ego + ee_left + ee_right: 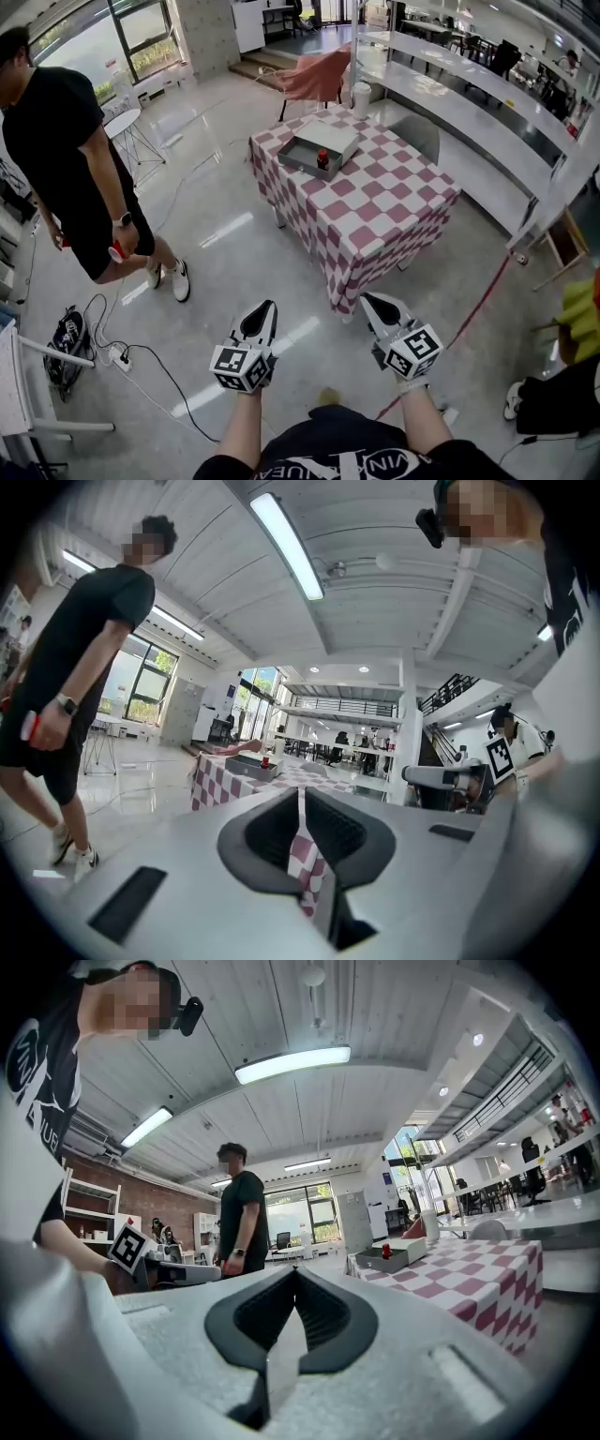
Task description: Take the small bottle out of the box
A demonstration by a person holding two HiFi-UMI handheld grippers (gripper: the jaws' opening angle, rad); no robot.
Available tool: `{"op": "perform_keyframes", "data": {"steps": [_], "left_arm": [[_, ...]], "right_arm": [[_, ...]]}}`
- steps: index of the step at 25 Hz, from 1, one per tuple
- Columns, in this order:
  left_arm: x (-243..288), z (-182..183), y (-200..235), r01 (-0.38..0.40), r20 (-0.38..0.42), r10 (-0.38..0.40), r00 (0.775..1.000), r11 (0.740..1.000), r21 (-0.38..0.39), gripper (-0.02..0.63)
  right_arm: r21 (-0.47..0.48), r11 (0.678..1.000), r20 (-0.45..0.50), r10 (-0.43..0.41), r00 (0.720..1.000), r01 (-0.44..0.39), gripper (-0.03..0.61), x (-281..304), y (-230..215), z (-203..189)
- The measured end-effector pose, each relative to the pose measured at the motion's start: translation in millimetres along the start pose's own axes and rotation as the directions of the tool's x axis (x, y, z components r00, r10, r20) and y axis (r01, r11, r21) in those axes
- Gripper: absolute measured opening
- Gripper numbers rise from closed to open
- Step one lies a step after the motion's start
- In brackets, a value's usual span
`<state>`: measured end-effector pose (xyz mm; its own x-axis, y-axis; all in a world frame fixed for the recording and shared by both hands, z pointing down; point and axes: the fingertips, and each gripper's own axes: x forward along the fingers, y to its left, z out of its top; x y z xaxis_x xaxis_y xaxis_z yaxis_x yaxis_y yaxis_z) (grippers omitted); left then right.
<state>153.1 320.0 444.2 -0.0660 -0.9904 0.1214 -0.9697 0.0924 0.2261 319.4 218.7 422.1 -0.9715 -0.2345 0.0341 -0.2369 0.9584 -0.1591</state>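
the shiny floor (pixel 234 234) takes up most of the head view, and you stand on it well apart from the table (pixel 375 216) with its red and white checked cloth. a person (pixel 66 141) in black stands off to your left, also clear of the table. the grey box (pixel 305 155) lies open on the far left part of the cloth, near that corner. you hold both grippers low in front of you, side by side and apart from each other, tips aimed towards the table and touching nothing. your left gripper (pixel 300 789) has its jaws drawn together, only a thin slit between the pads, and nothing sits in it; the checked cloth seen through the lower gap is far off. your right gripper (pixel 295 1269) is pressed closed too, tips meeting, with nothing pinched. the bottle (pixel 322 159) stands inside the box, against its near right side. it is upright, its long axis vertical, red cap pointing up and dark body below. from the right gripper view the cap shows just above the box wall.
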Motion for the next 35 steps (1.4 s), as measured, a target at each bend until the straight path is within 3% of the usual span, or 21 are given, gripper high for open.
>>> {"op": "perform_keyframes", "data": {"steps": [6,17,24,29,35], "left_arm": [[21,6,7,-0.039,0.020,0.039,0.999,0.999,-0.004,0.026],[20,10,22,-0.078,-0.001,0.078,0.997,0.997,0.004,0.026],[36,-8,44,-0.085,-0.026,0.085,0.996,0.996,-0.019,0.026],[61,0,71,-0.081,-0.002,0.081,0.997,0.995,-0.057,0.026],[104,30,112,-0.071,0.034,0.072,0.997,0.996,-0.049,0.026]], "right_arm": [[0.022,1.000,0.017,0.010,1.000,-0.010,0.006,13,-29,4],[0.096,0.995,0.015,0.014,1.000,-0.015,0.006,29,-40,1],[0.120,0.993,-0.001,0.014,1.000,-0.014,0.006,56,-54,-7],[0.063,0.998,0.040,-0.026,0.999,0.024,0.006,82,-74,8],[0.030,0.999,0.054,-0.027,0.998,0.025,0.006,135,-98,21]]}}
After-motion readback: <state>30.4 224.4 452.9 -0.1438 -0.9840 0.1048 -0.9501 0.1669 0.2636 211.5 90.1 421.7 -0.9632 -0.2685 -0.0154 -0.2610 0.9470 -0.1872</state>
